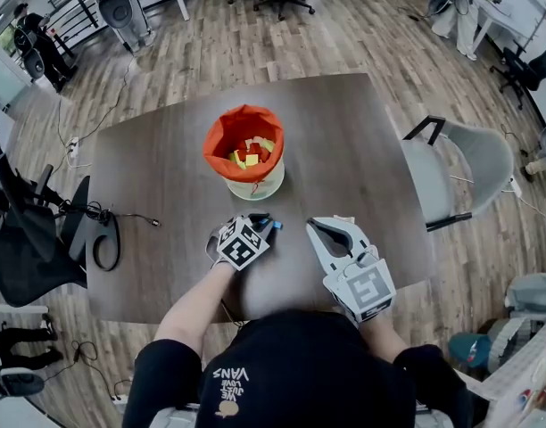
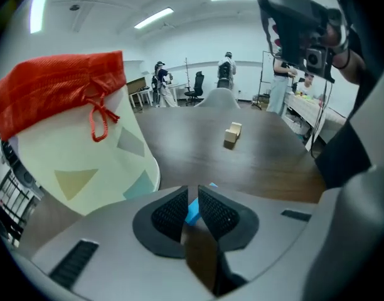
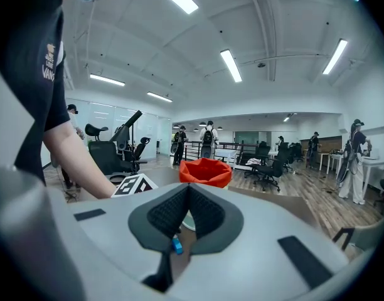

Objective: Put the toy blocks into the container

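Observation:
The container [image 1: 244,154], a cream tub with an orange-red cloth rim, stands mid-table with several blocks inside. It fills the left of the left gripper view [image 2: 79,137], and its rim shows ahead in the right gripper view [image 3: 205,171]. A small blue block [image 1: 275,225] lies on the table in front of it. My left gripper [image 1: 258,225] points down at that block with its jaws a narrow slit apart; the blue block [image 2: 193,211] shows through the slit, with no pad seen pressing it. My right gripper [image 1: 319,230] rests shut and empty beside it. A tan block [image 2: 233,135] sits farther off.
The dark wooden table [image 1: 344,141] has a black cable and strap [image 1: 105,239] at its left edge. A grey chair [image 1: 474,163] stands to the right and a black office chair [image 1: 28,252] to the left. People stand far off in the room.

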{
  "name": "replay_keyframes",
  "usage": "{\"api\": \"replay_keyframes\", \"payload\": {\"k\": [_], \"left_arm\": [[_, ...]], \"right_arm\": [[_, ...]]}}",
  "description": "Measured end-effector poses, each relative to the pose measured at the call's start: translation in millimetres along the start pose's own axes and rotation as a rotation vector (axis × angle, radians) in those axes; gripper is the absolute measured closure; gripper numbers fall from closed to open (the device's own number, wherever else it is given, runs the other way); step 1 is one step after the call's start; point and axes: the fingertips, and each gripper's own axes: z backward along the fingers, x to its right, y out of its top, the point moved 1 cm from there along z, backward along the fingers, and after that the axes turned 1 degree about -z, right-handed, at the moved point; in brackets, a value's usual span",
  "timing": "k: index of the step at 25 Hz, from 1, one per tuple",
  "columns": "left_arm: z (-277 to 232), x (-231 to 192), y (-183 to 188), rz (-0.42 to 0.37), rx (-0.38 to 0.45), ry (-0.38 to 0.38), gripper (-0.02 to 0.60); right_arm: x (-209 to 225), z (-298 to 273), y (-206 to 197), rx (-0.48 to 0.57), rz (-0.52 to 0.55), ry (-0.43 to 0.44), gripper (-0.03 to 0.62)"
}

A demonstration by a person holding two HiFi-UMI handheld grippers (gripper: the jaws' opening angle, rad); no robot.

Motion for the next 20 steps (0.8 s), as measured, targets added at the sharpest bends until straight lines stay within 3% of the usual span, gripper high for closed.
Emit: {"api": "replay_keyframes", "payload": {"k": [3, 10, 17, 20], "left_arm": [[-4, 7, -4, -0.154, -0.072, -0.031, 0.44], [-15, 18, -11, -0.528, -0.224, -0.099, 0.417], [-26, 20, -17, -0.655, -0.313, -0.178, 0.417], [-29, 21, -22, -0.675, -0.338, -0.204, 0.417]], "right_arm": [[-1, 0, -1, -0.008, -0.002, 0.0, 0.576], [0, -1, -1, -0.02, -0.006, -0.001, 0.576], [4, 2, -6, -0.011, -0.008, -0.015, 0.577], [4, 3, -6, -0.025, -0.014, -0.011, 0.576]]}}
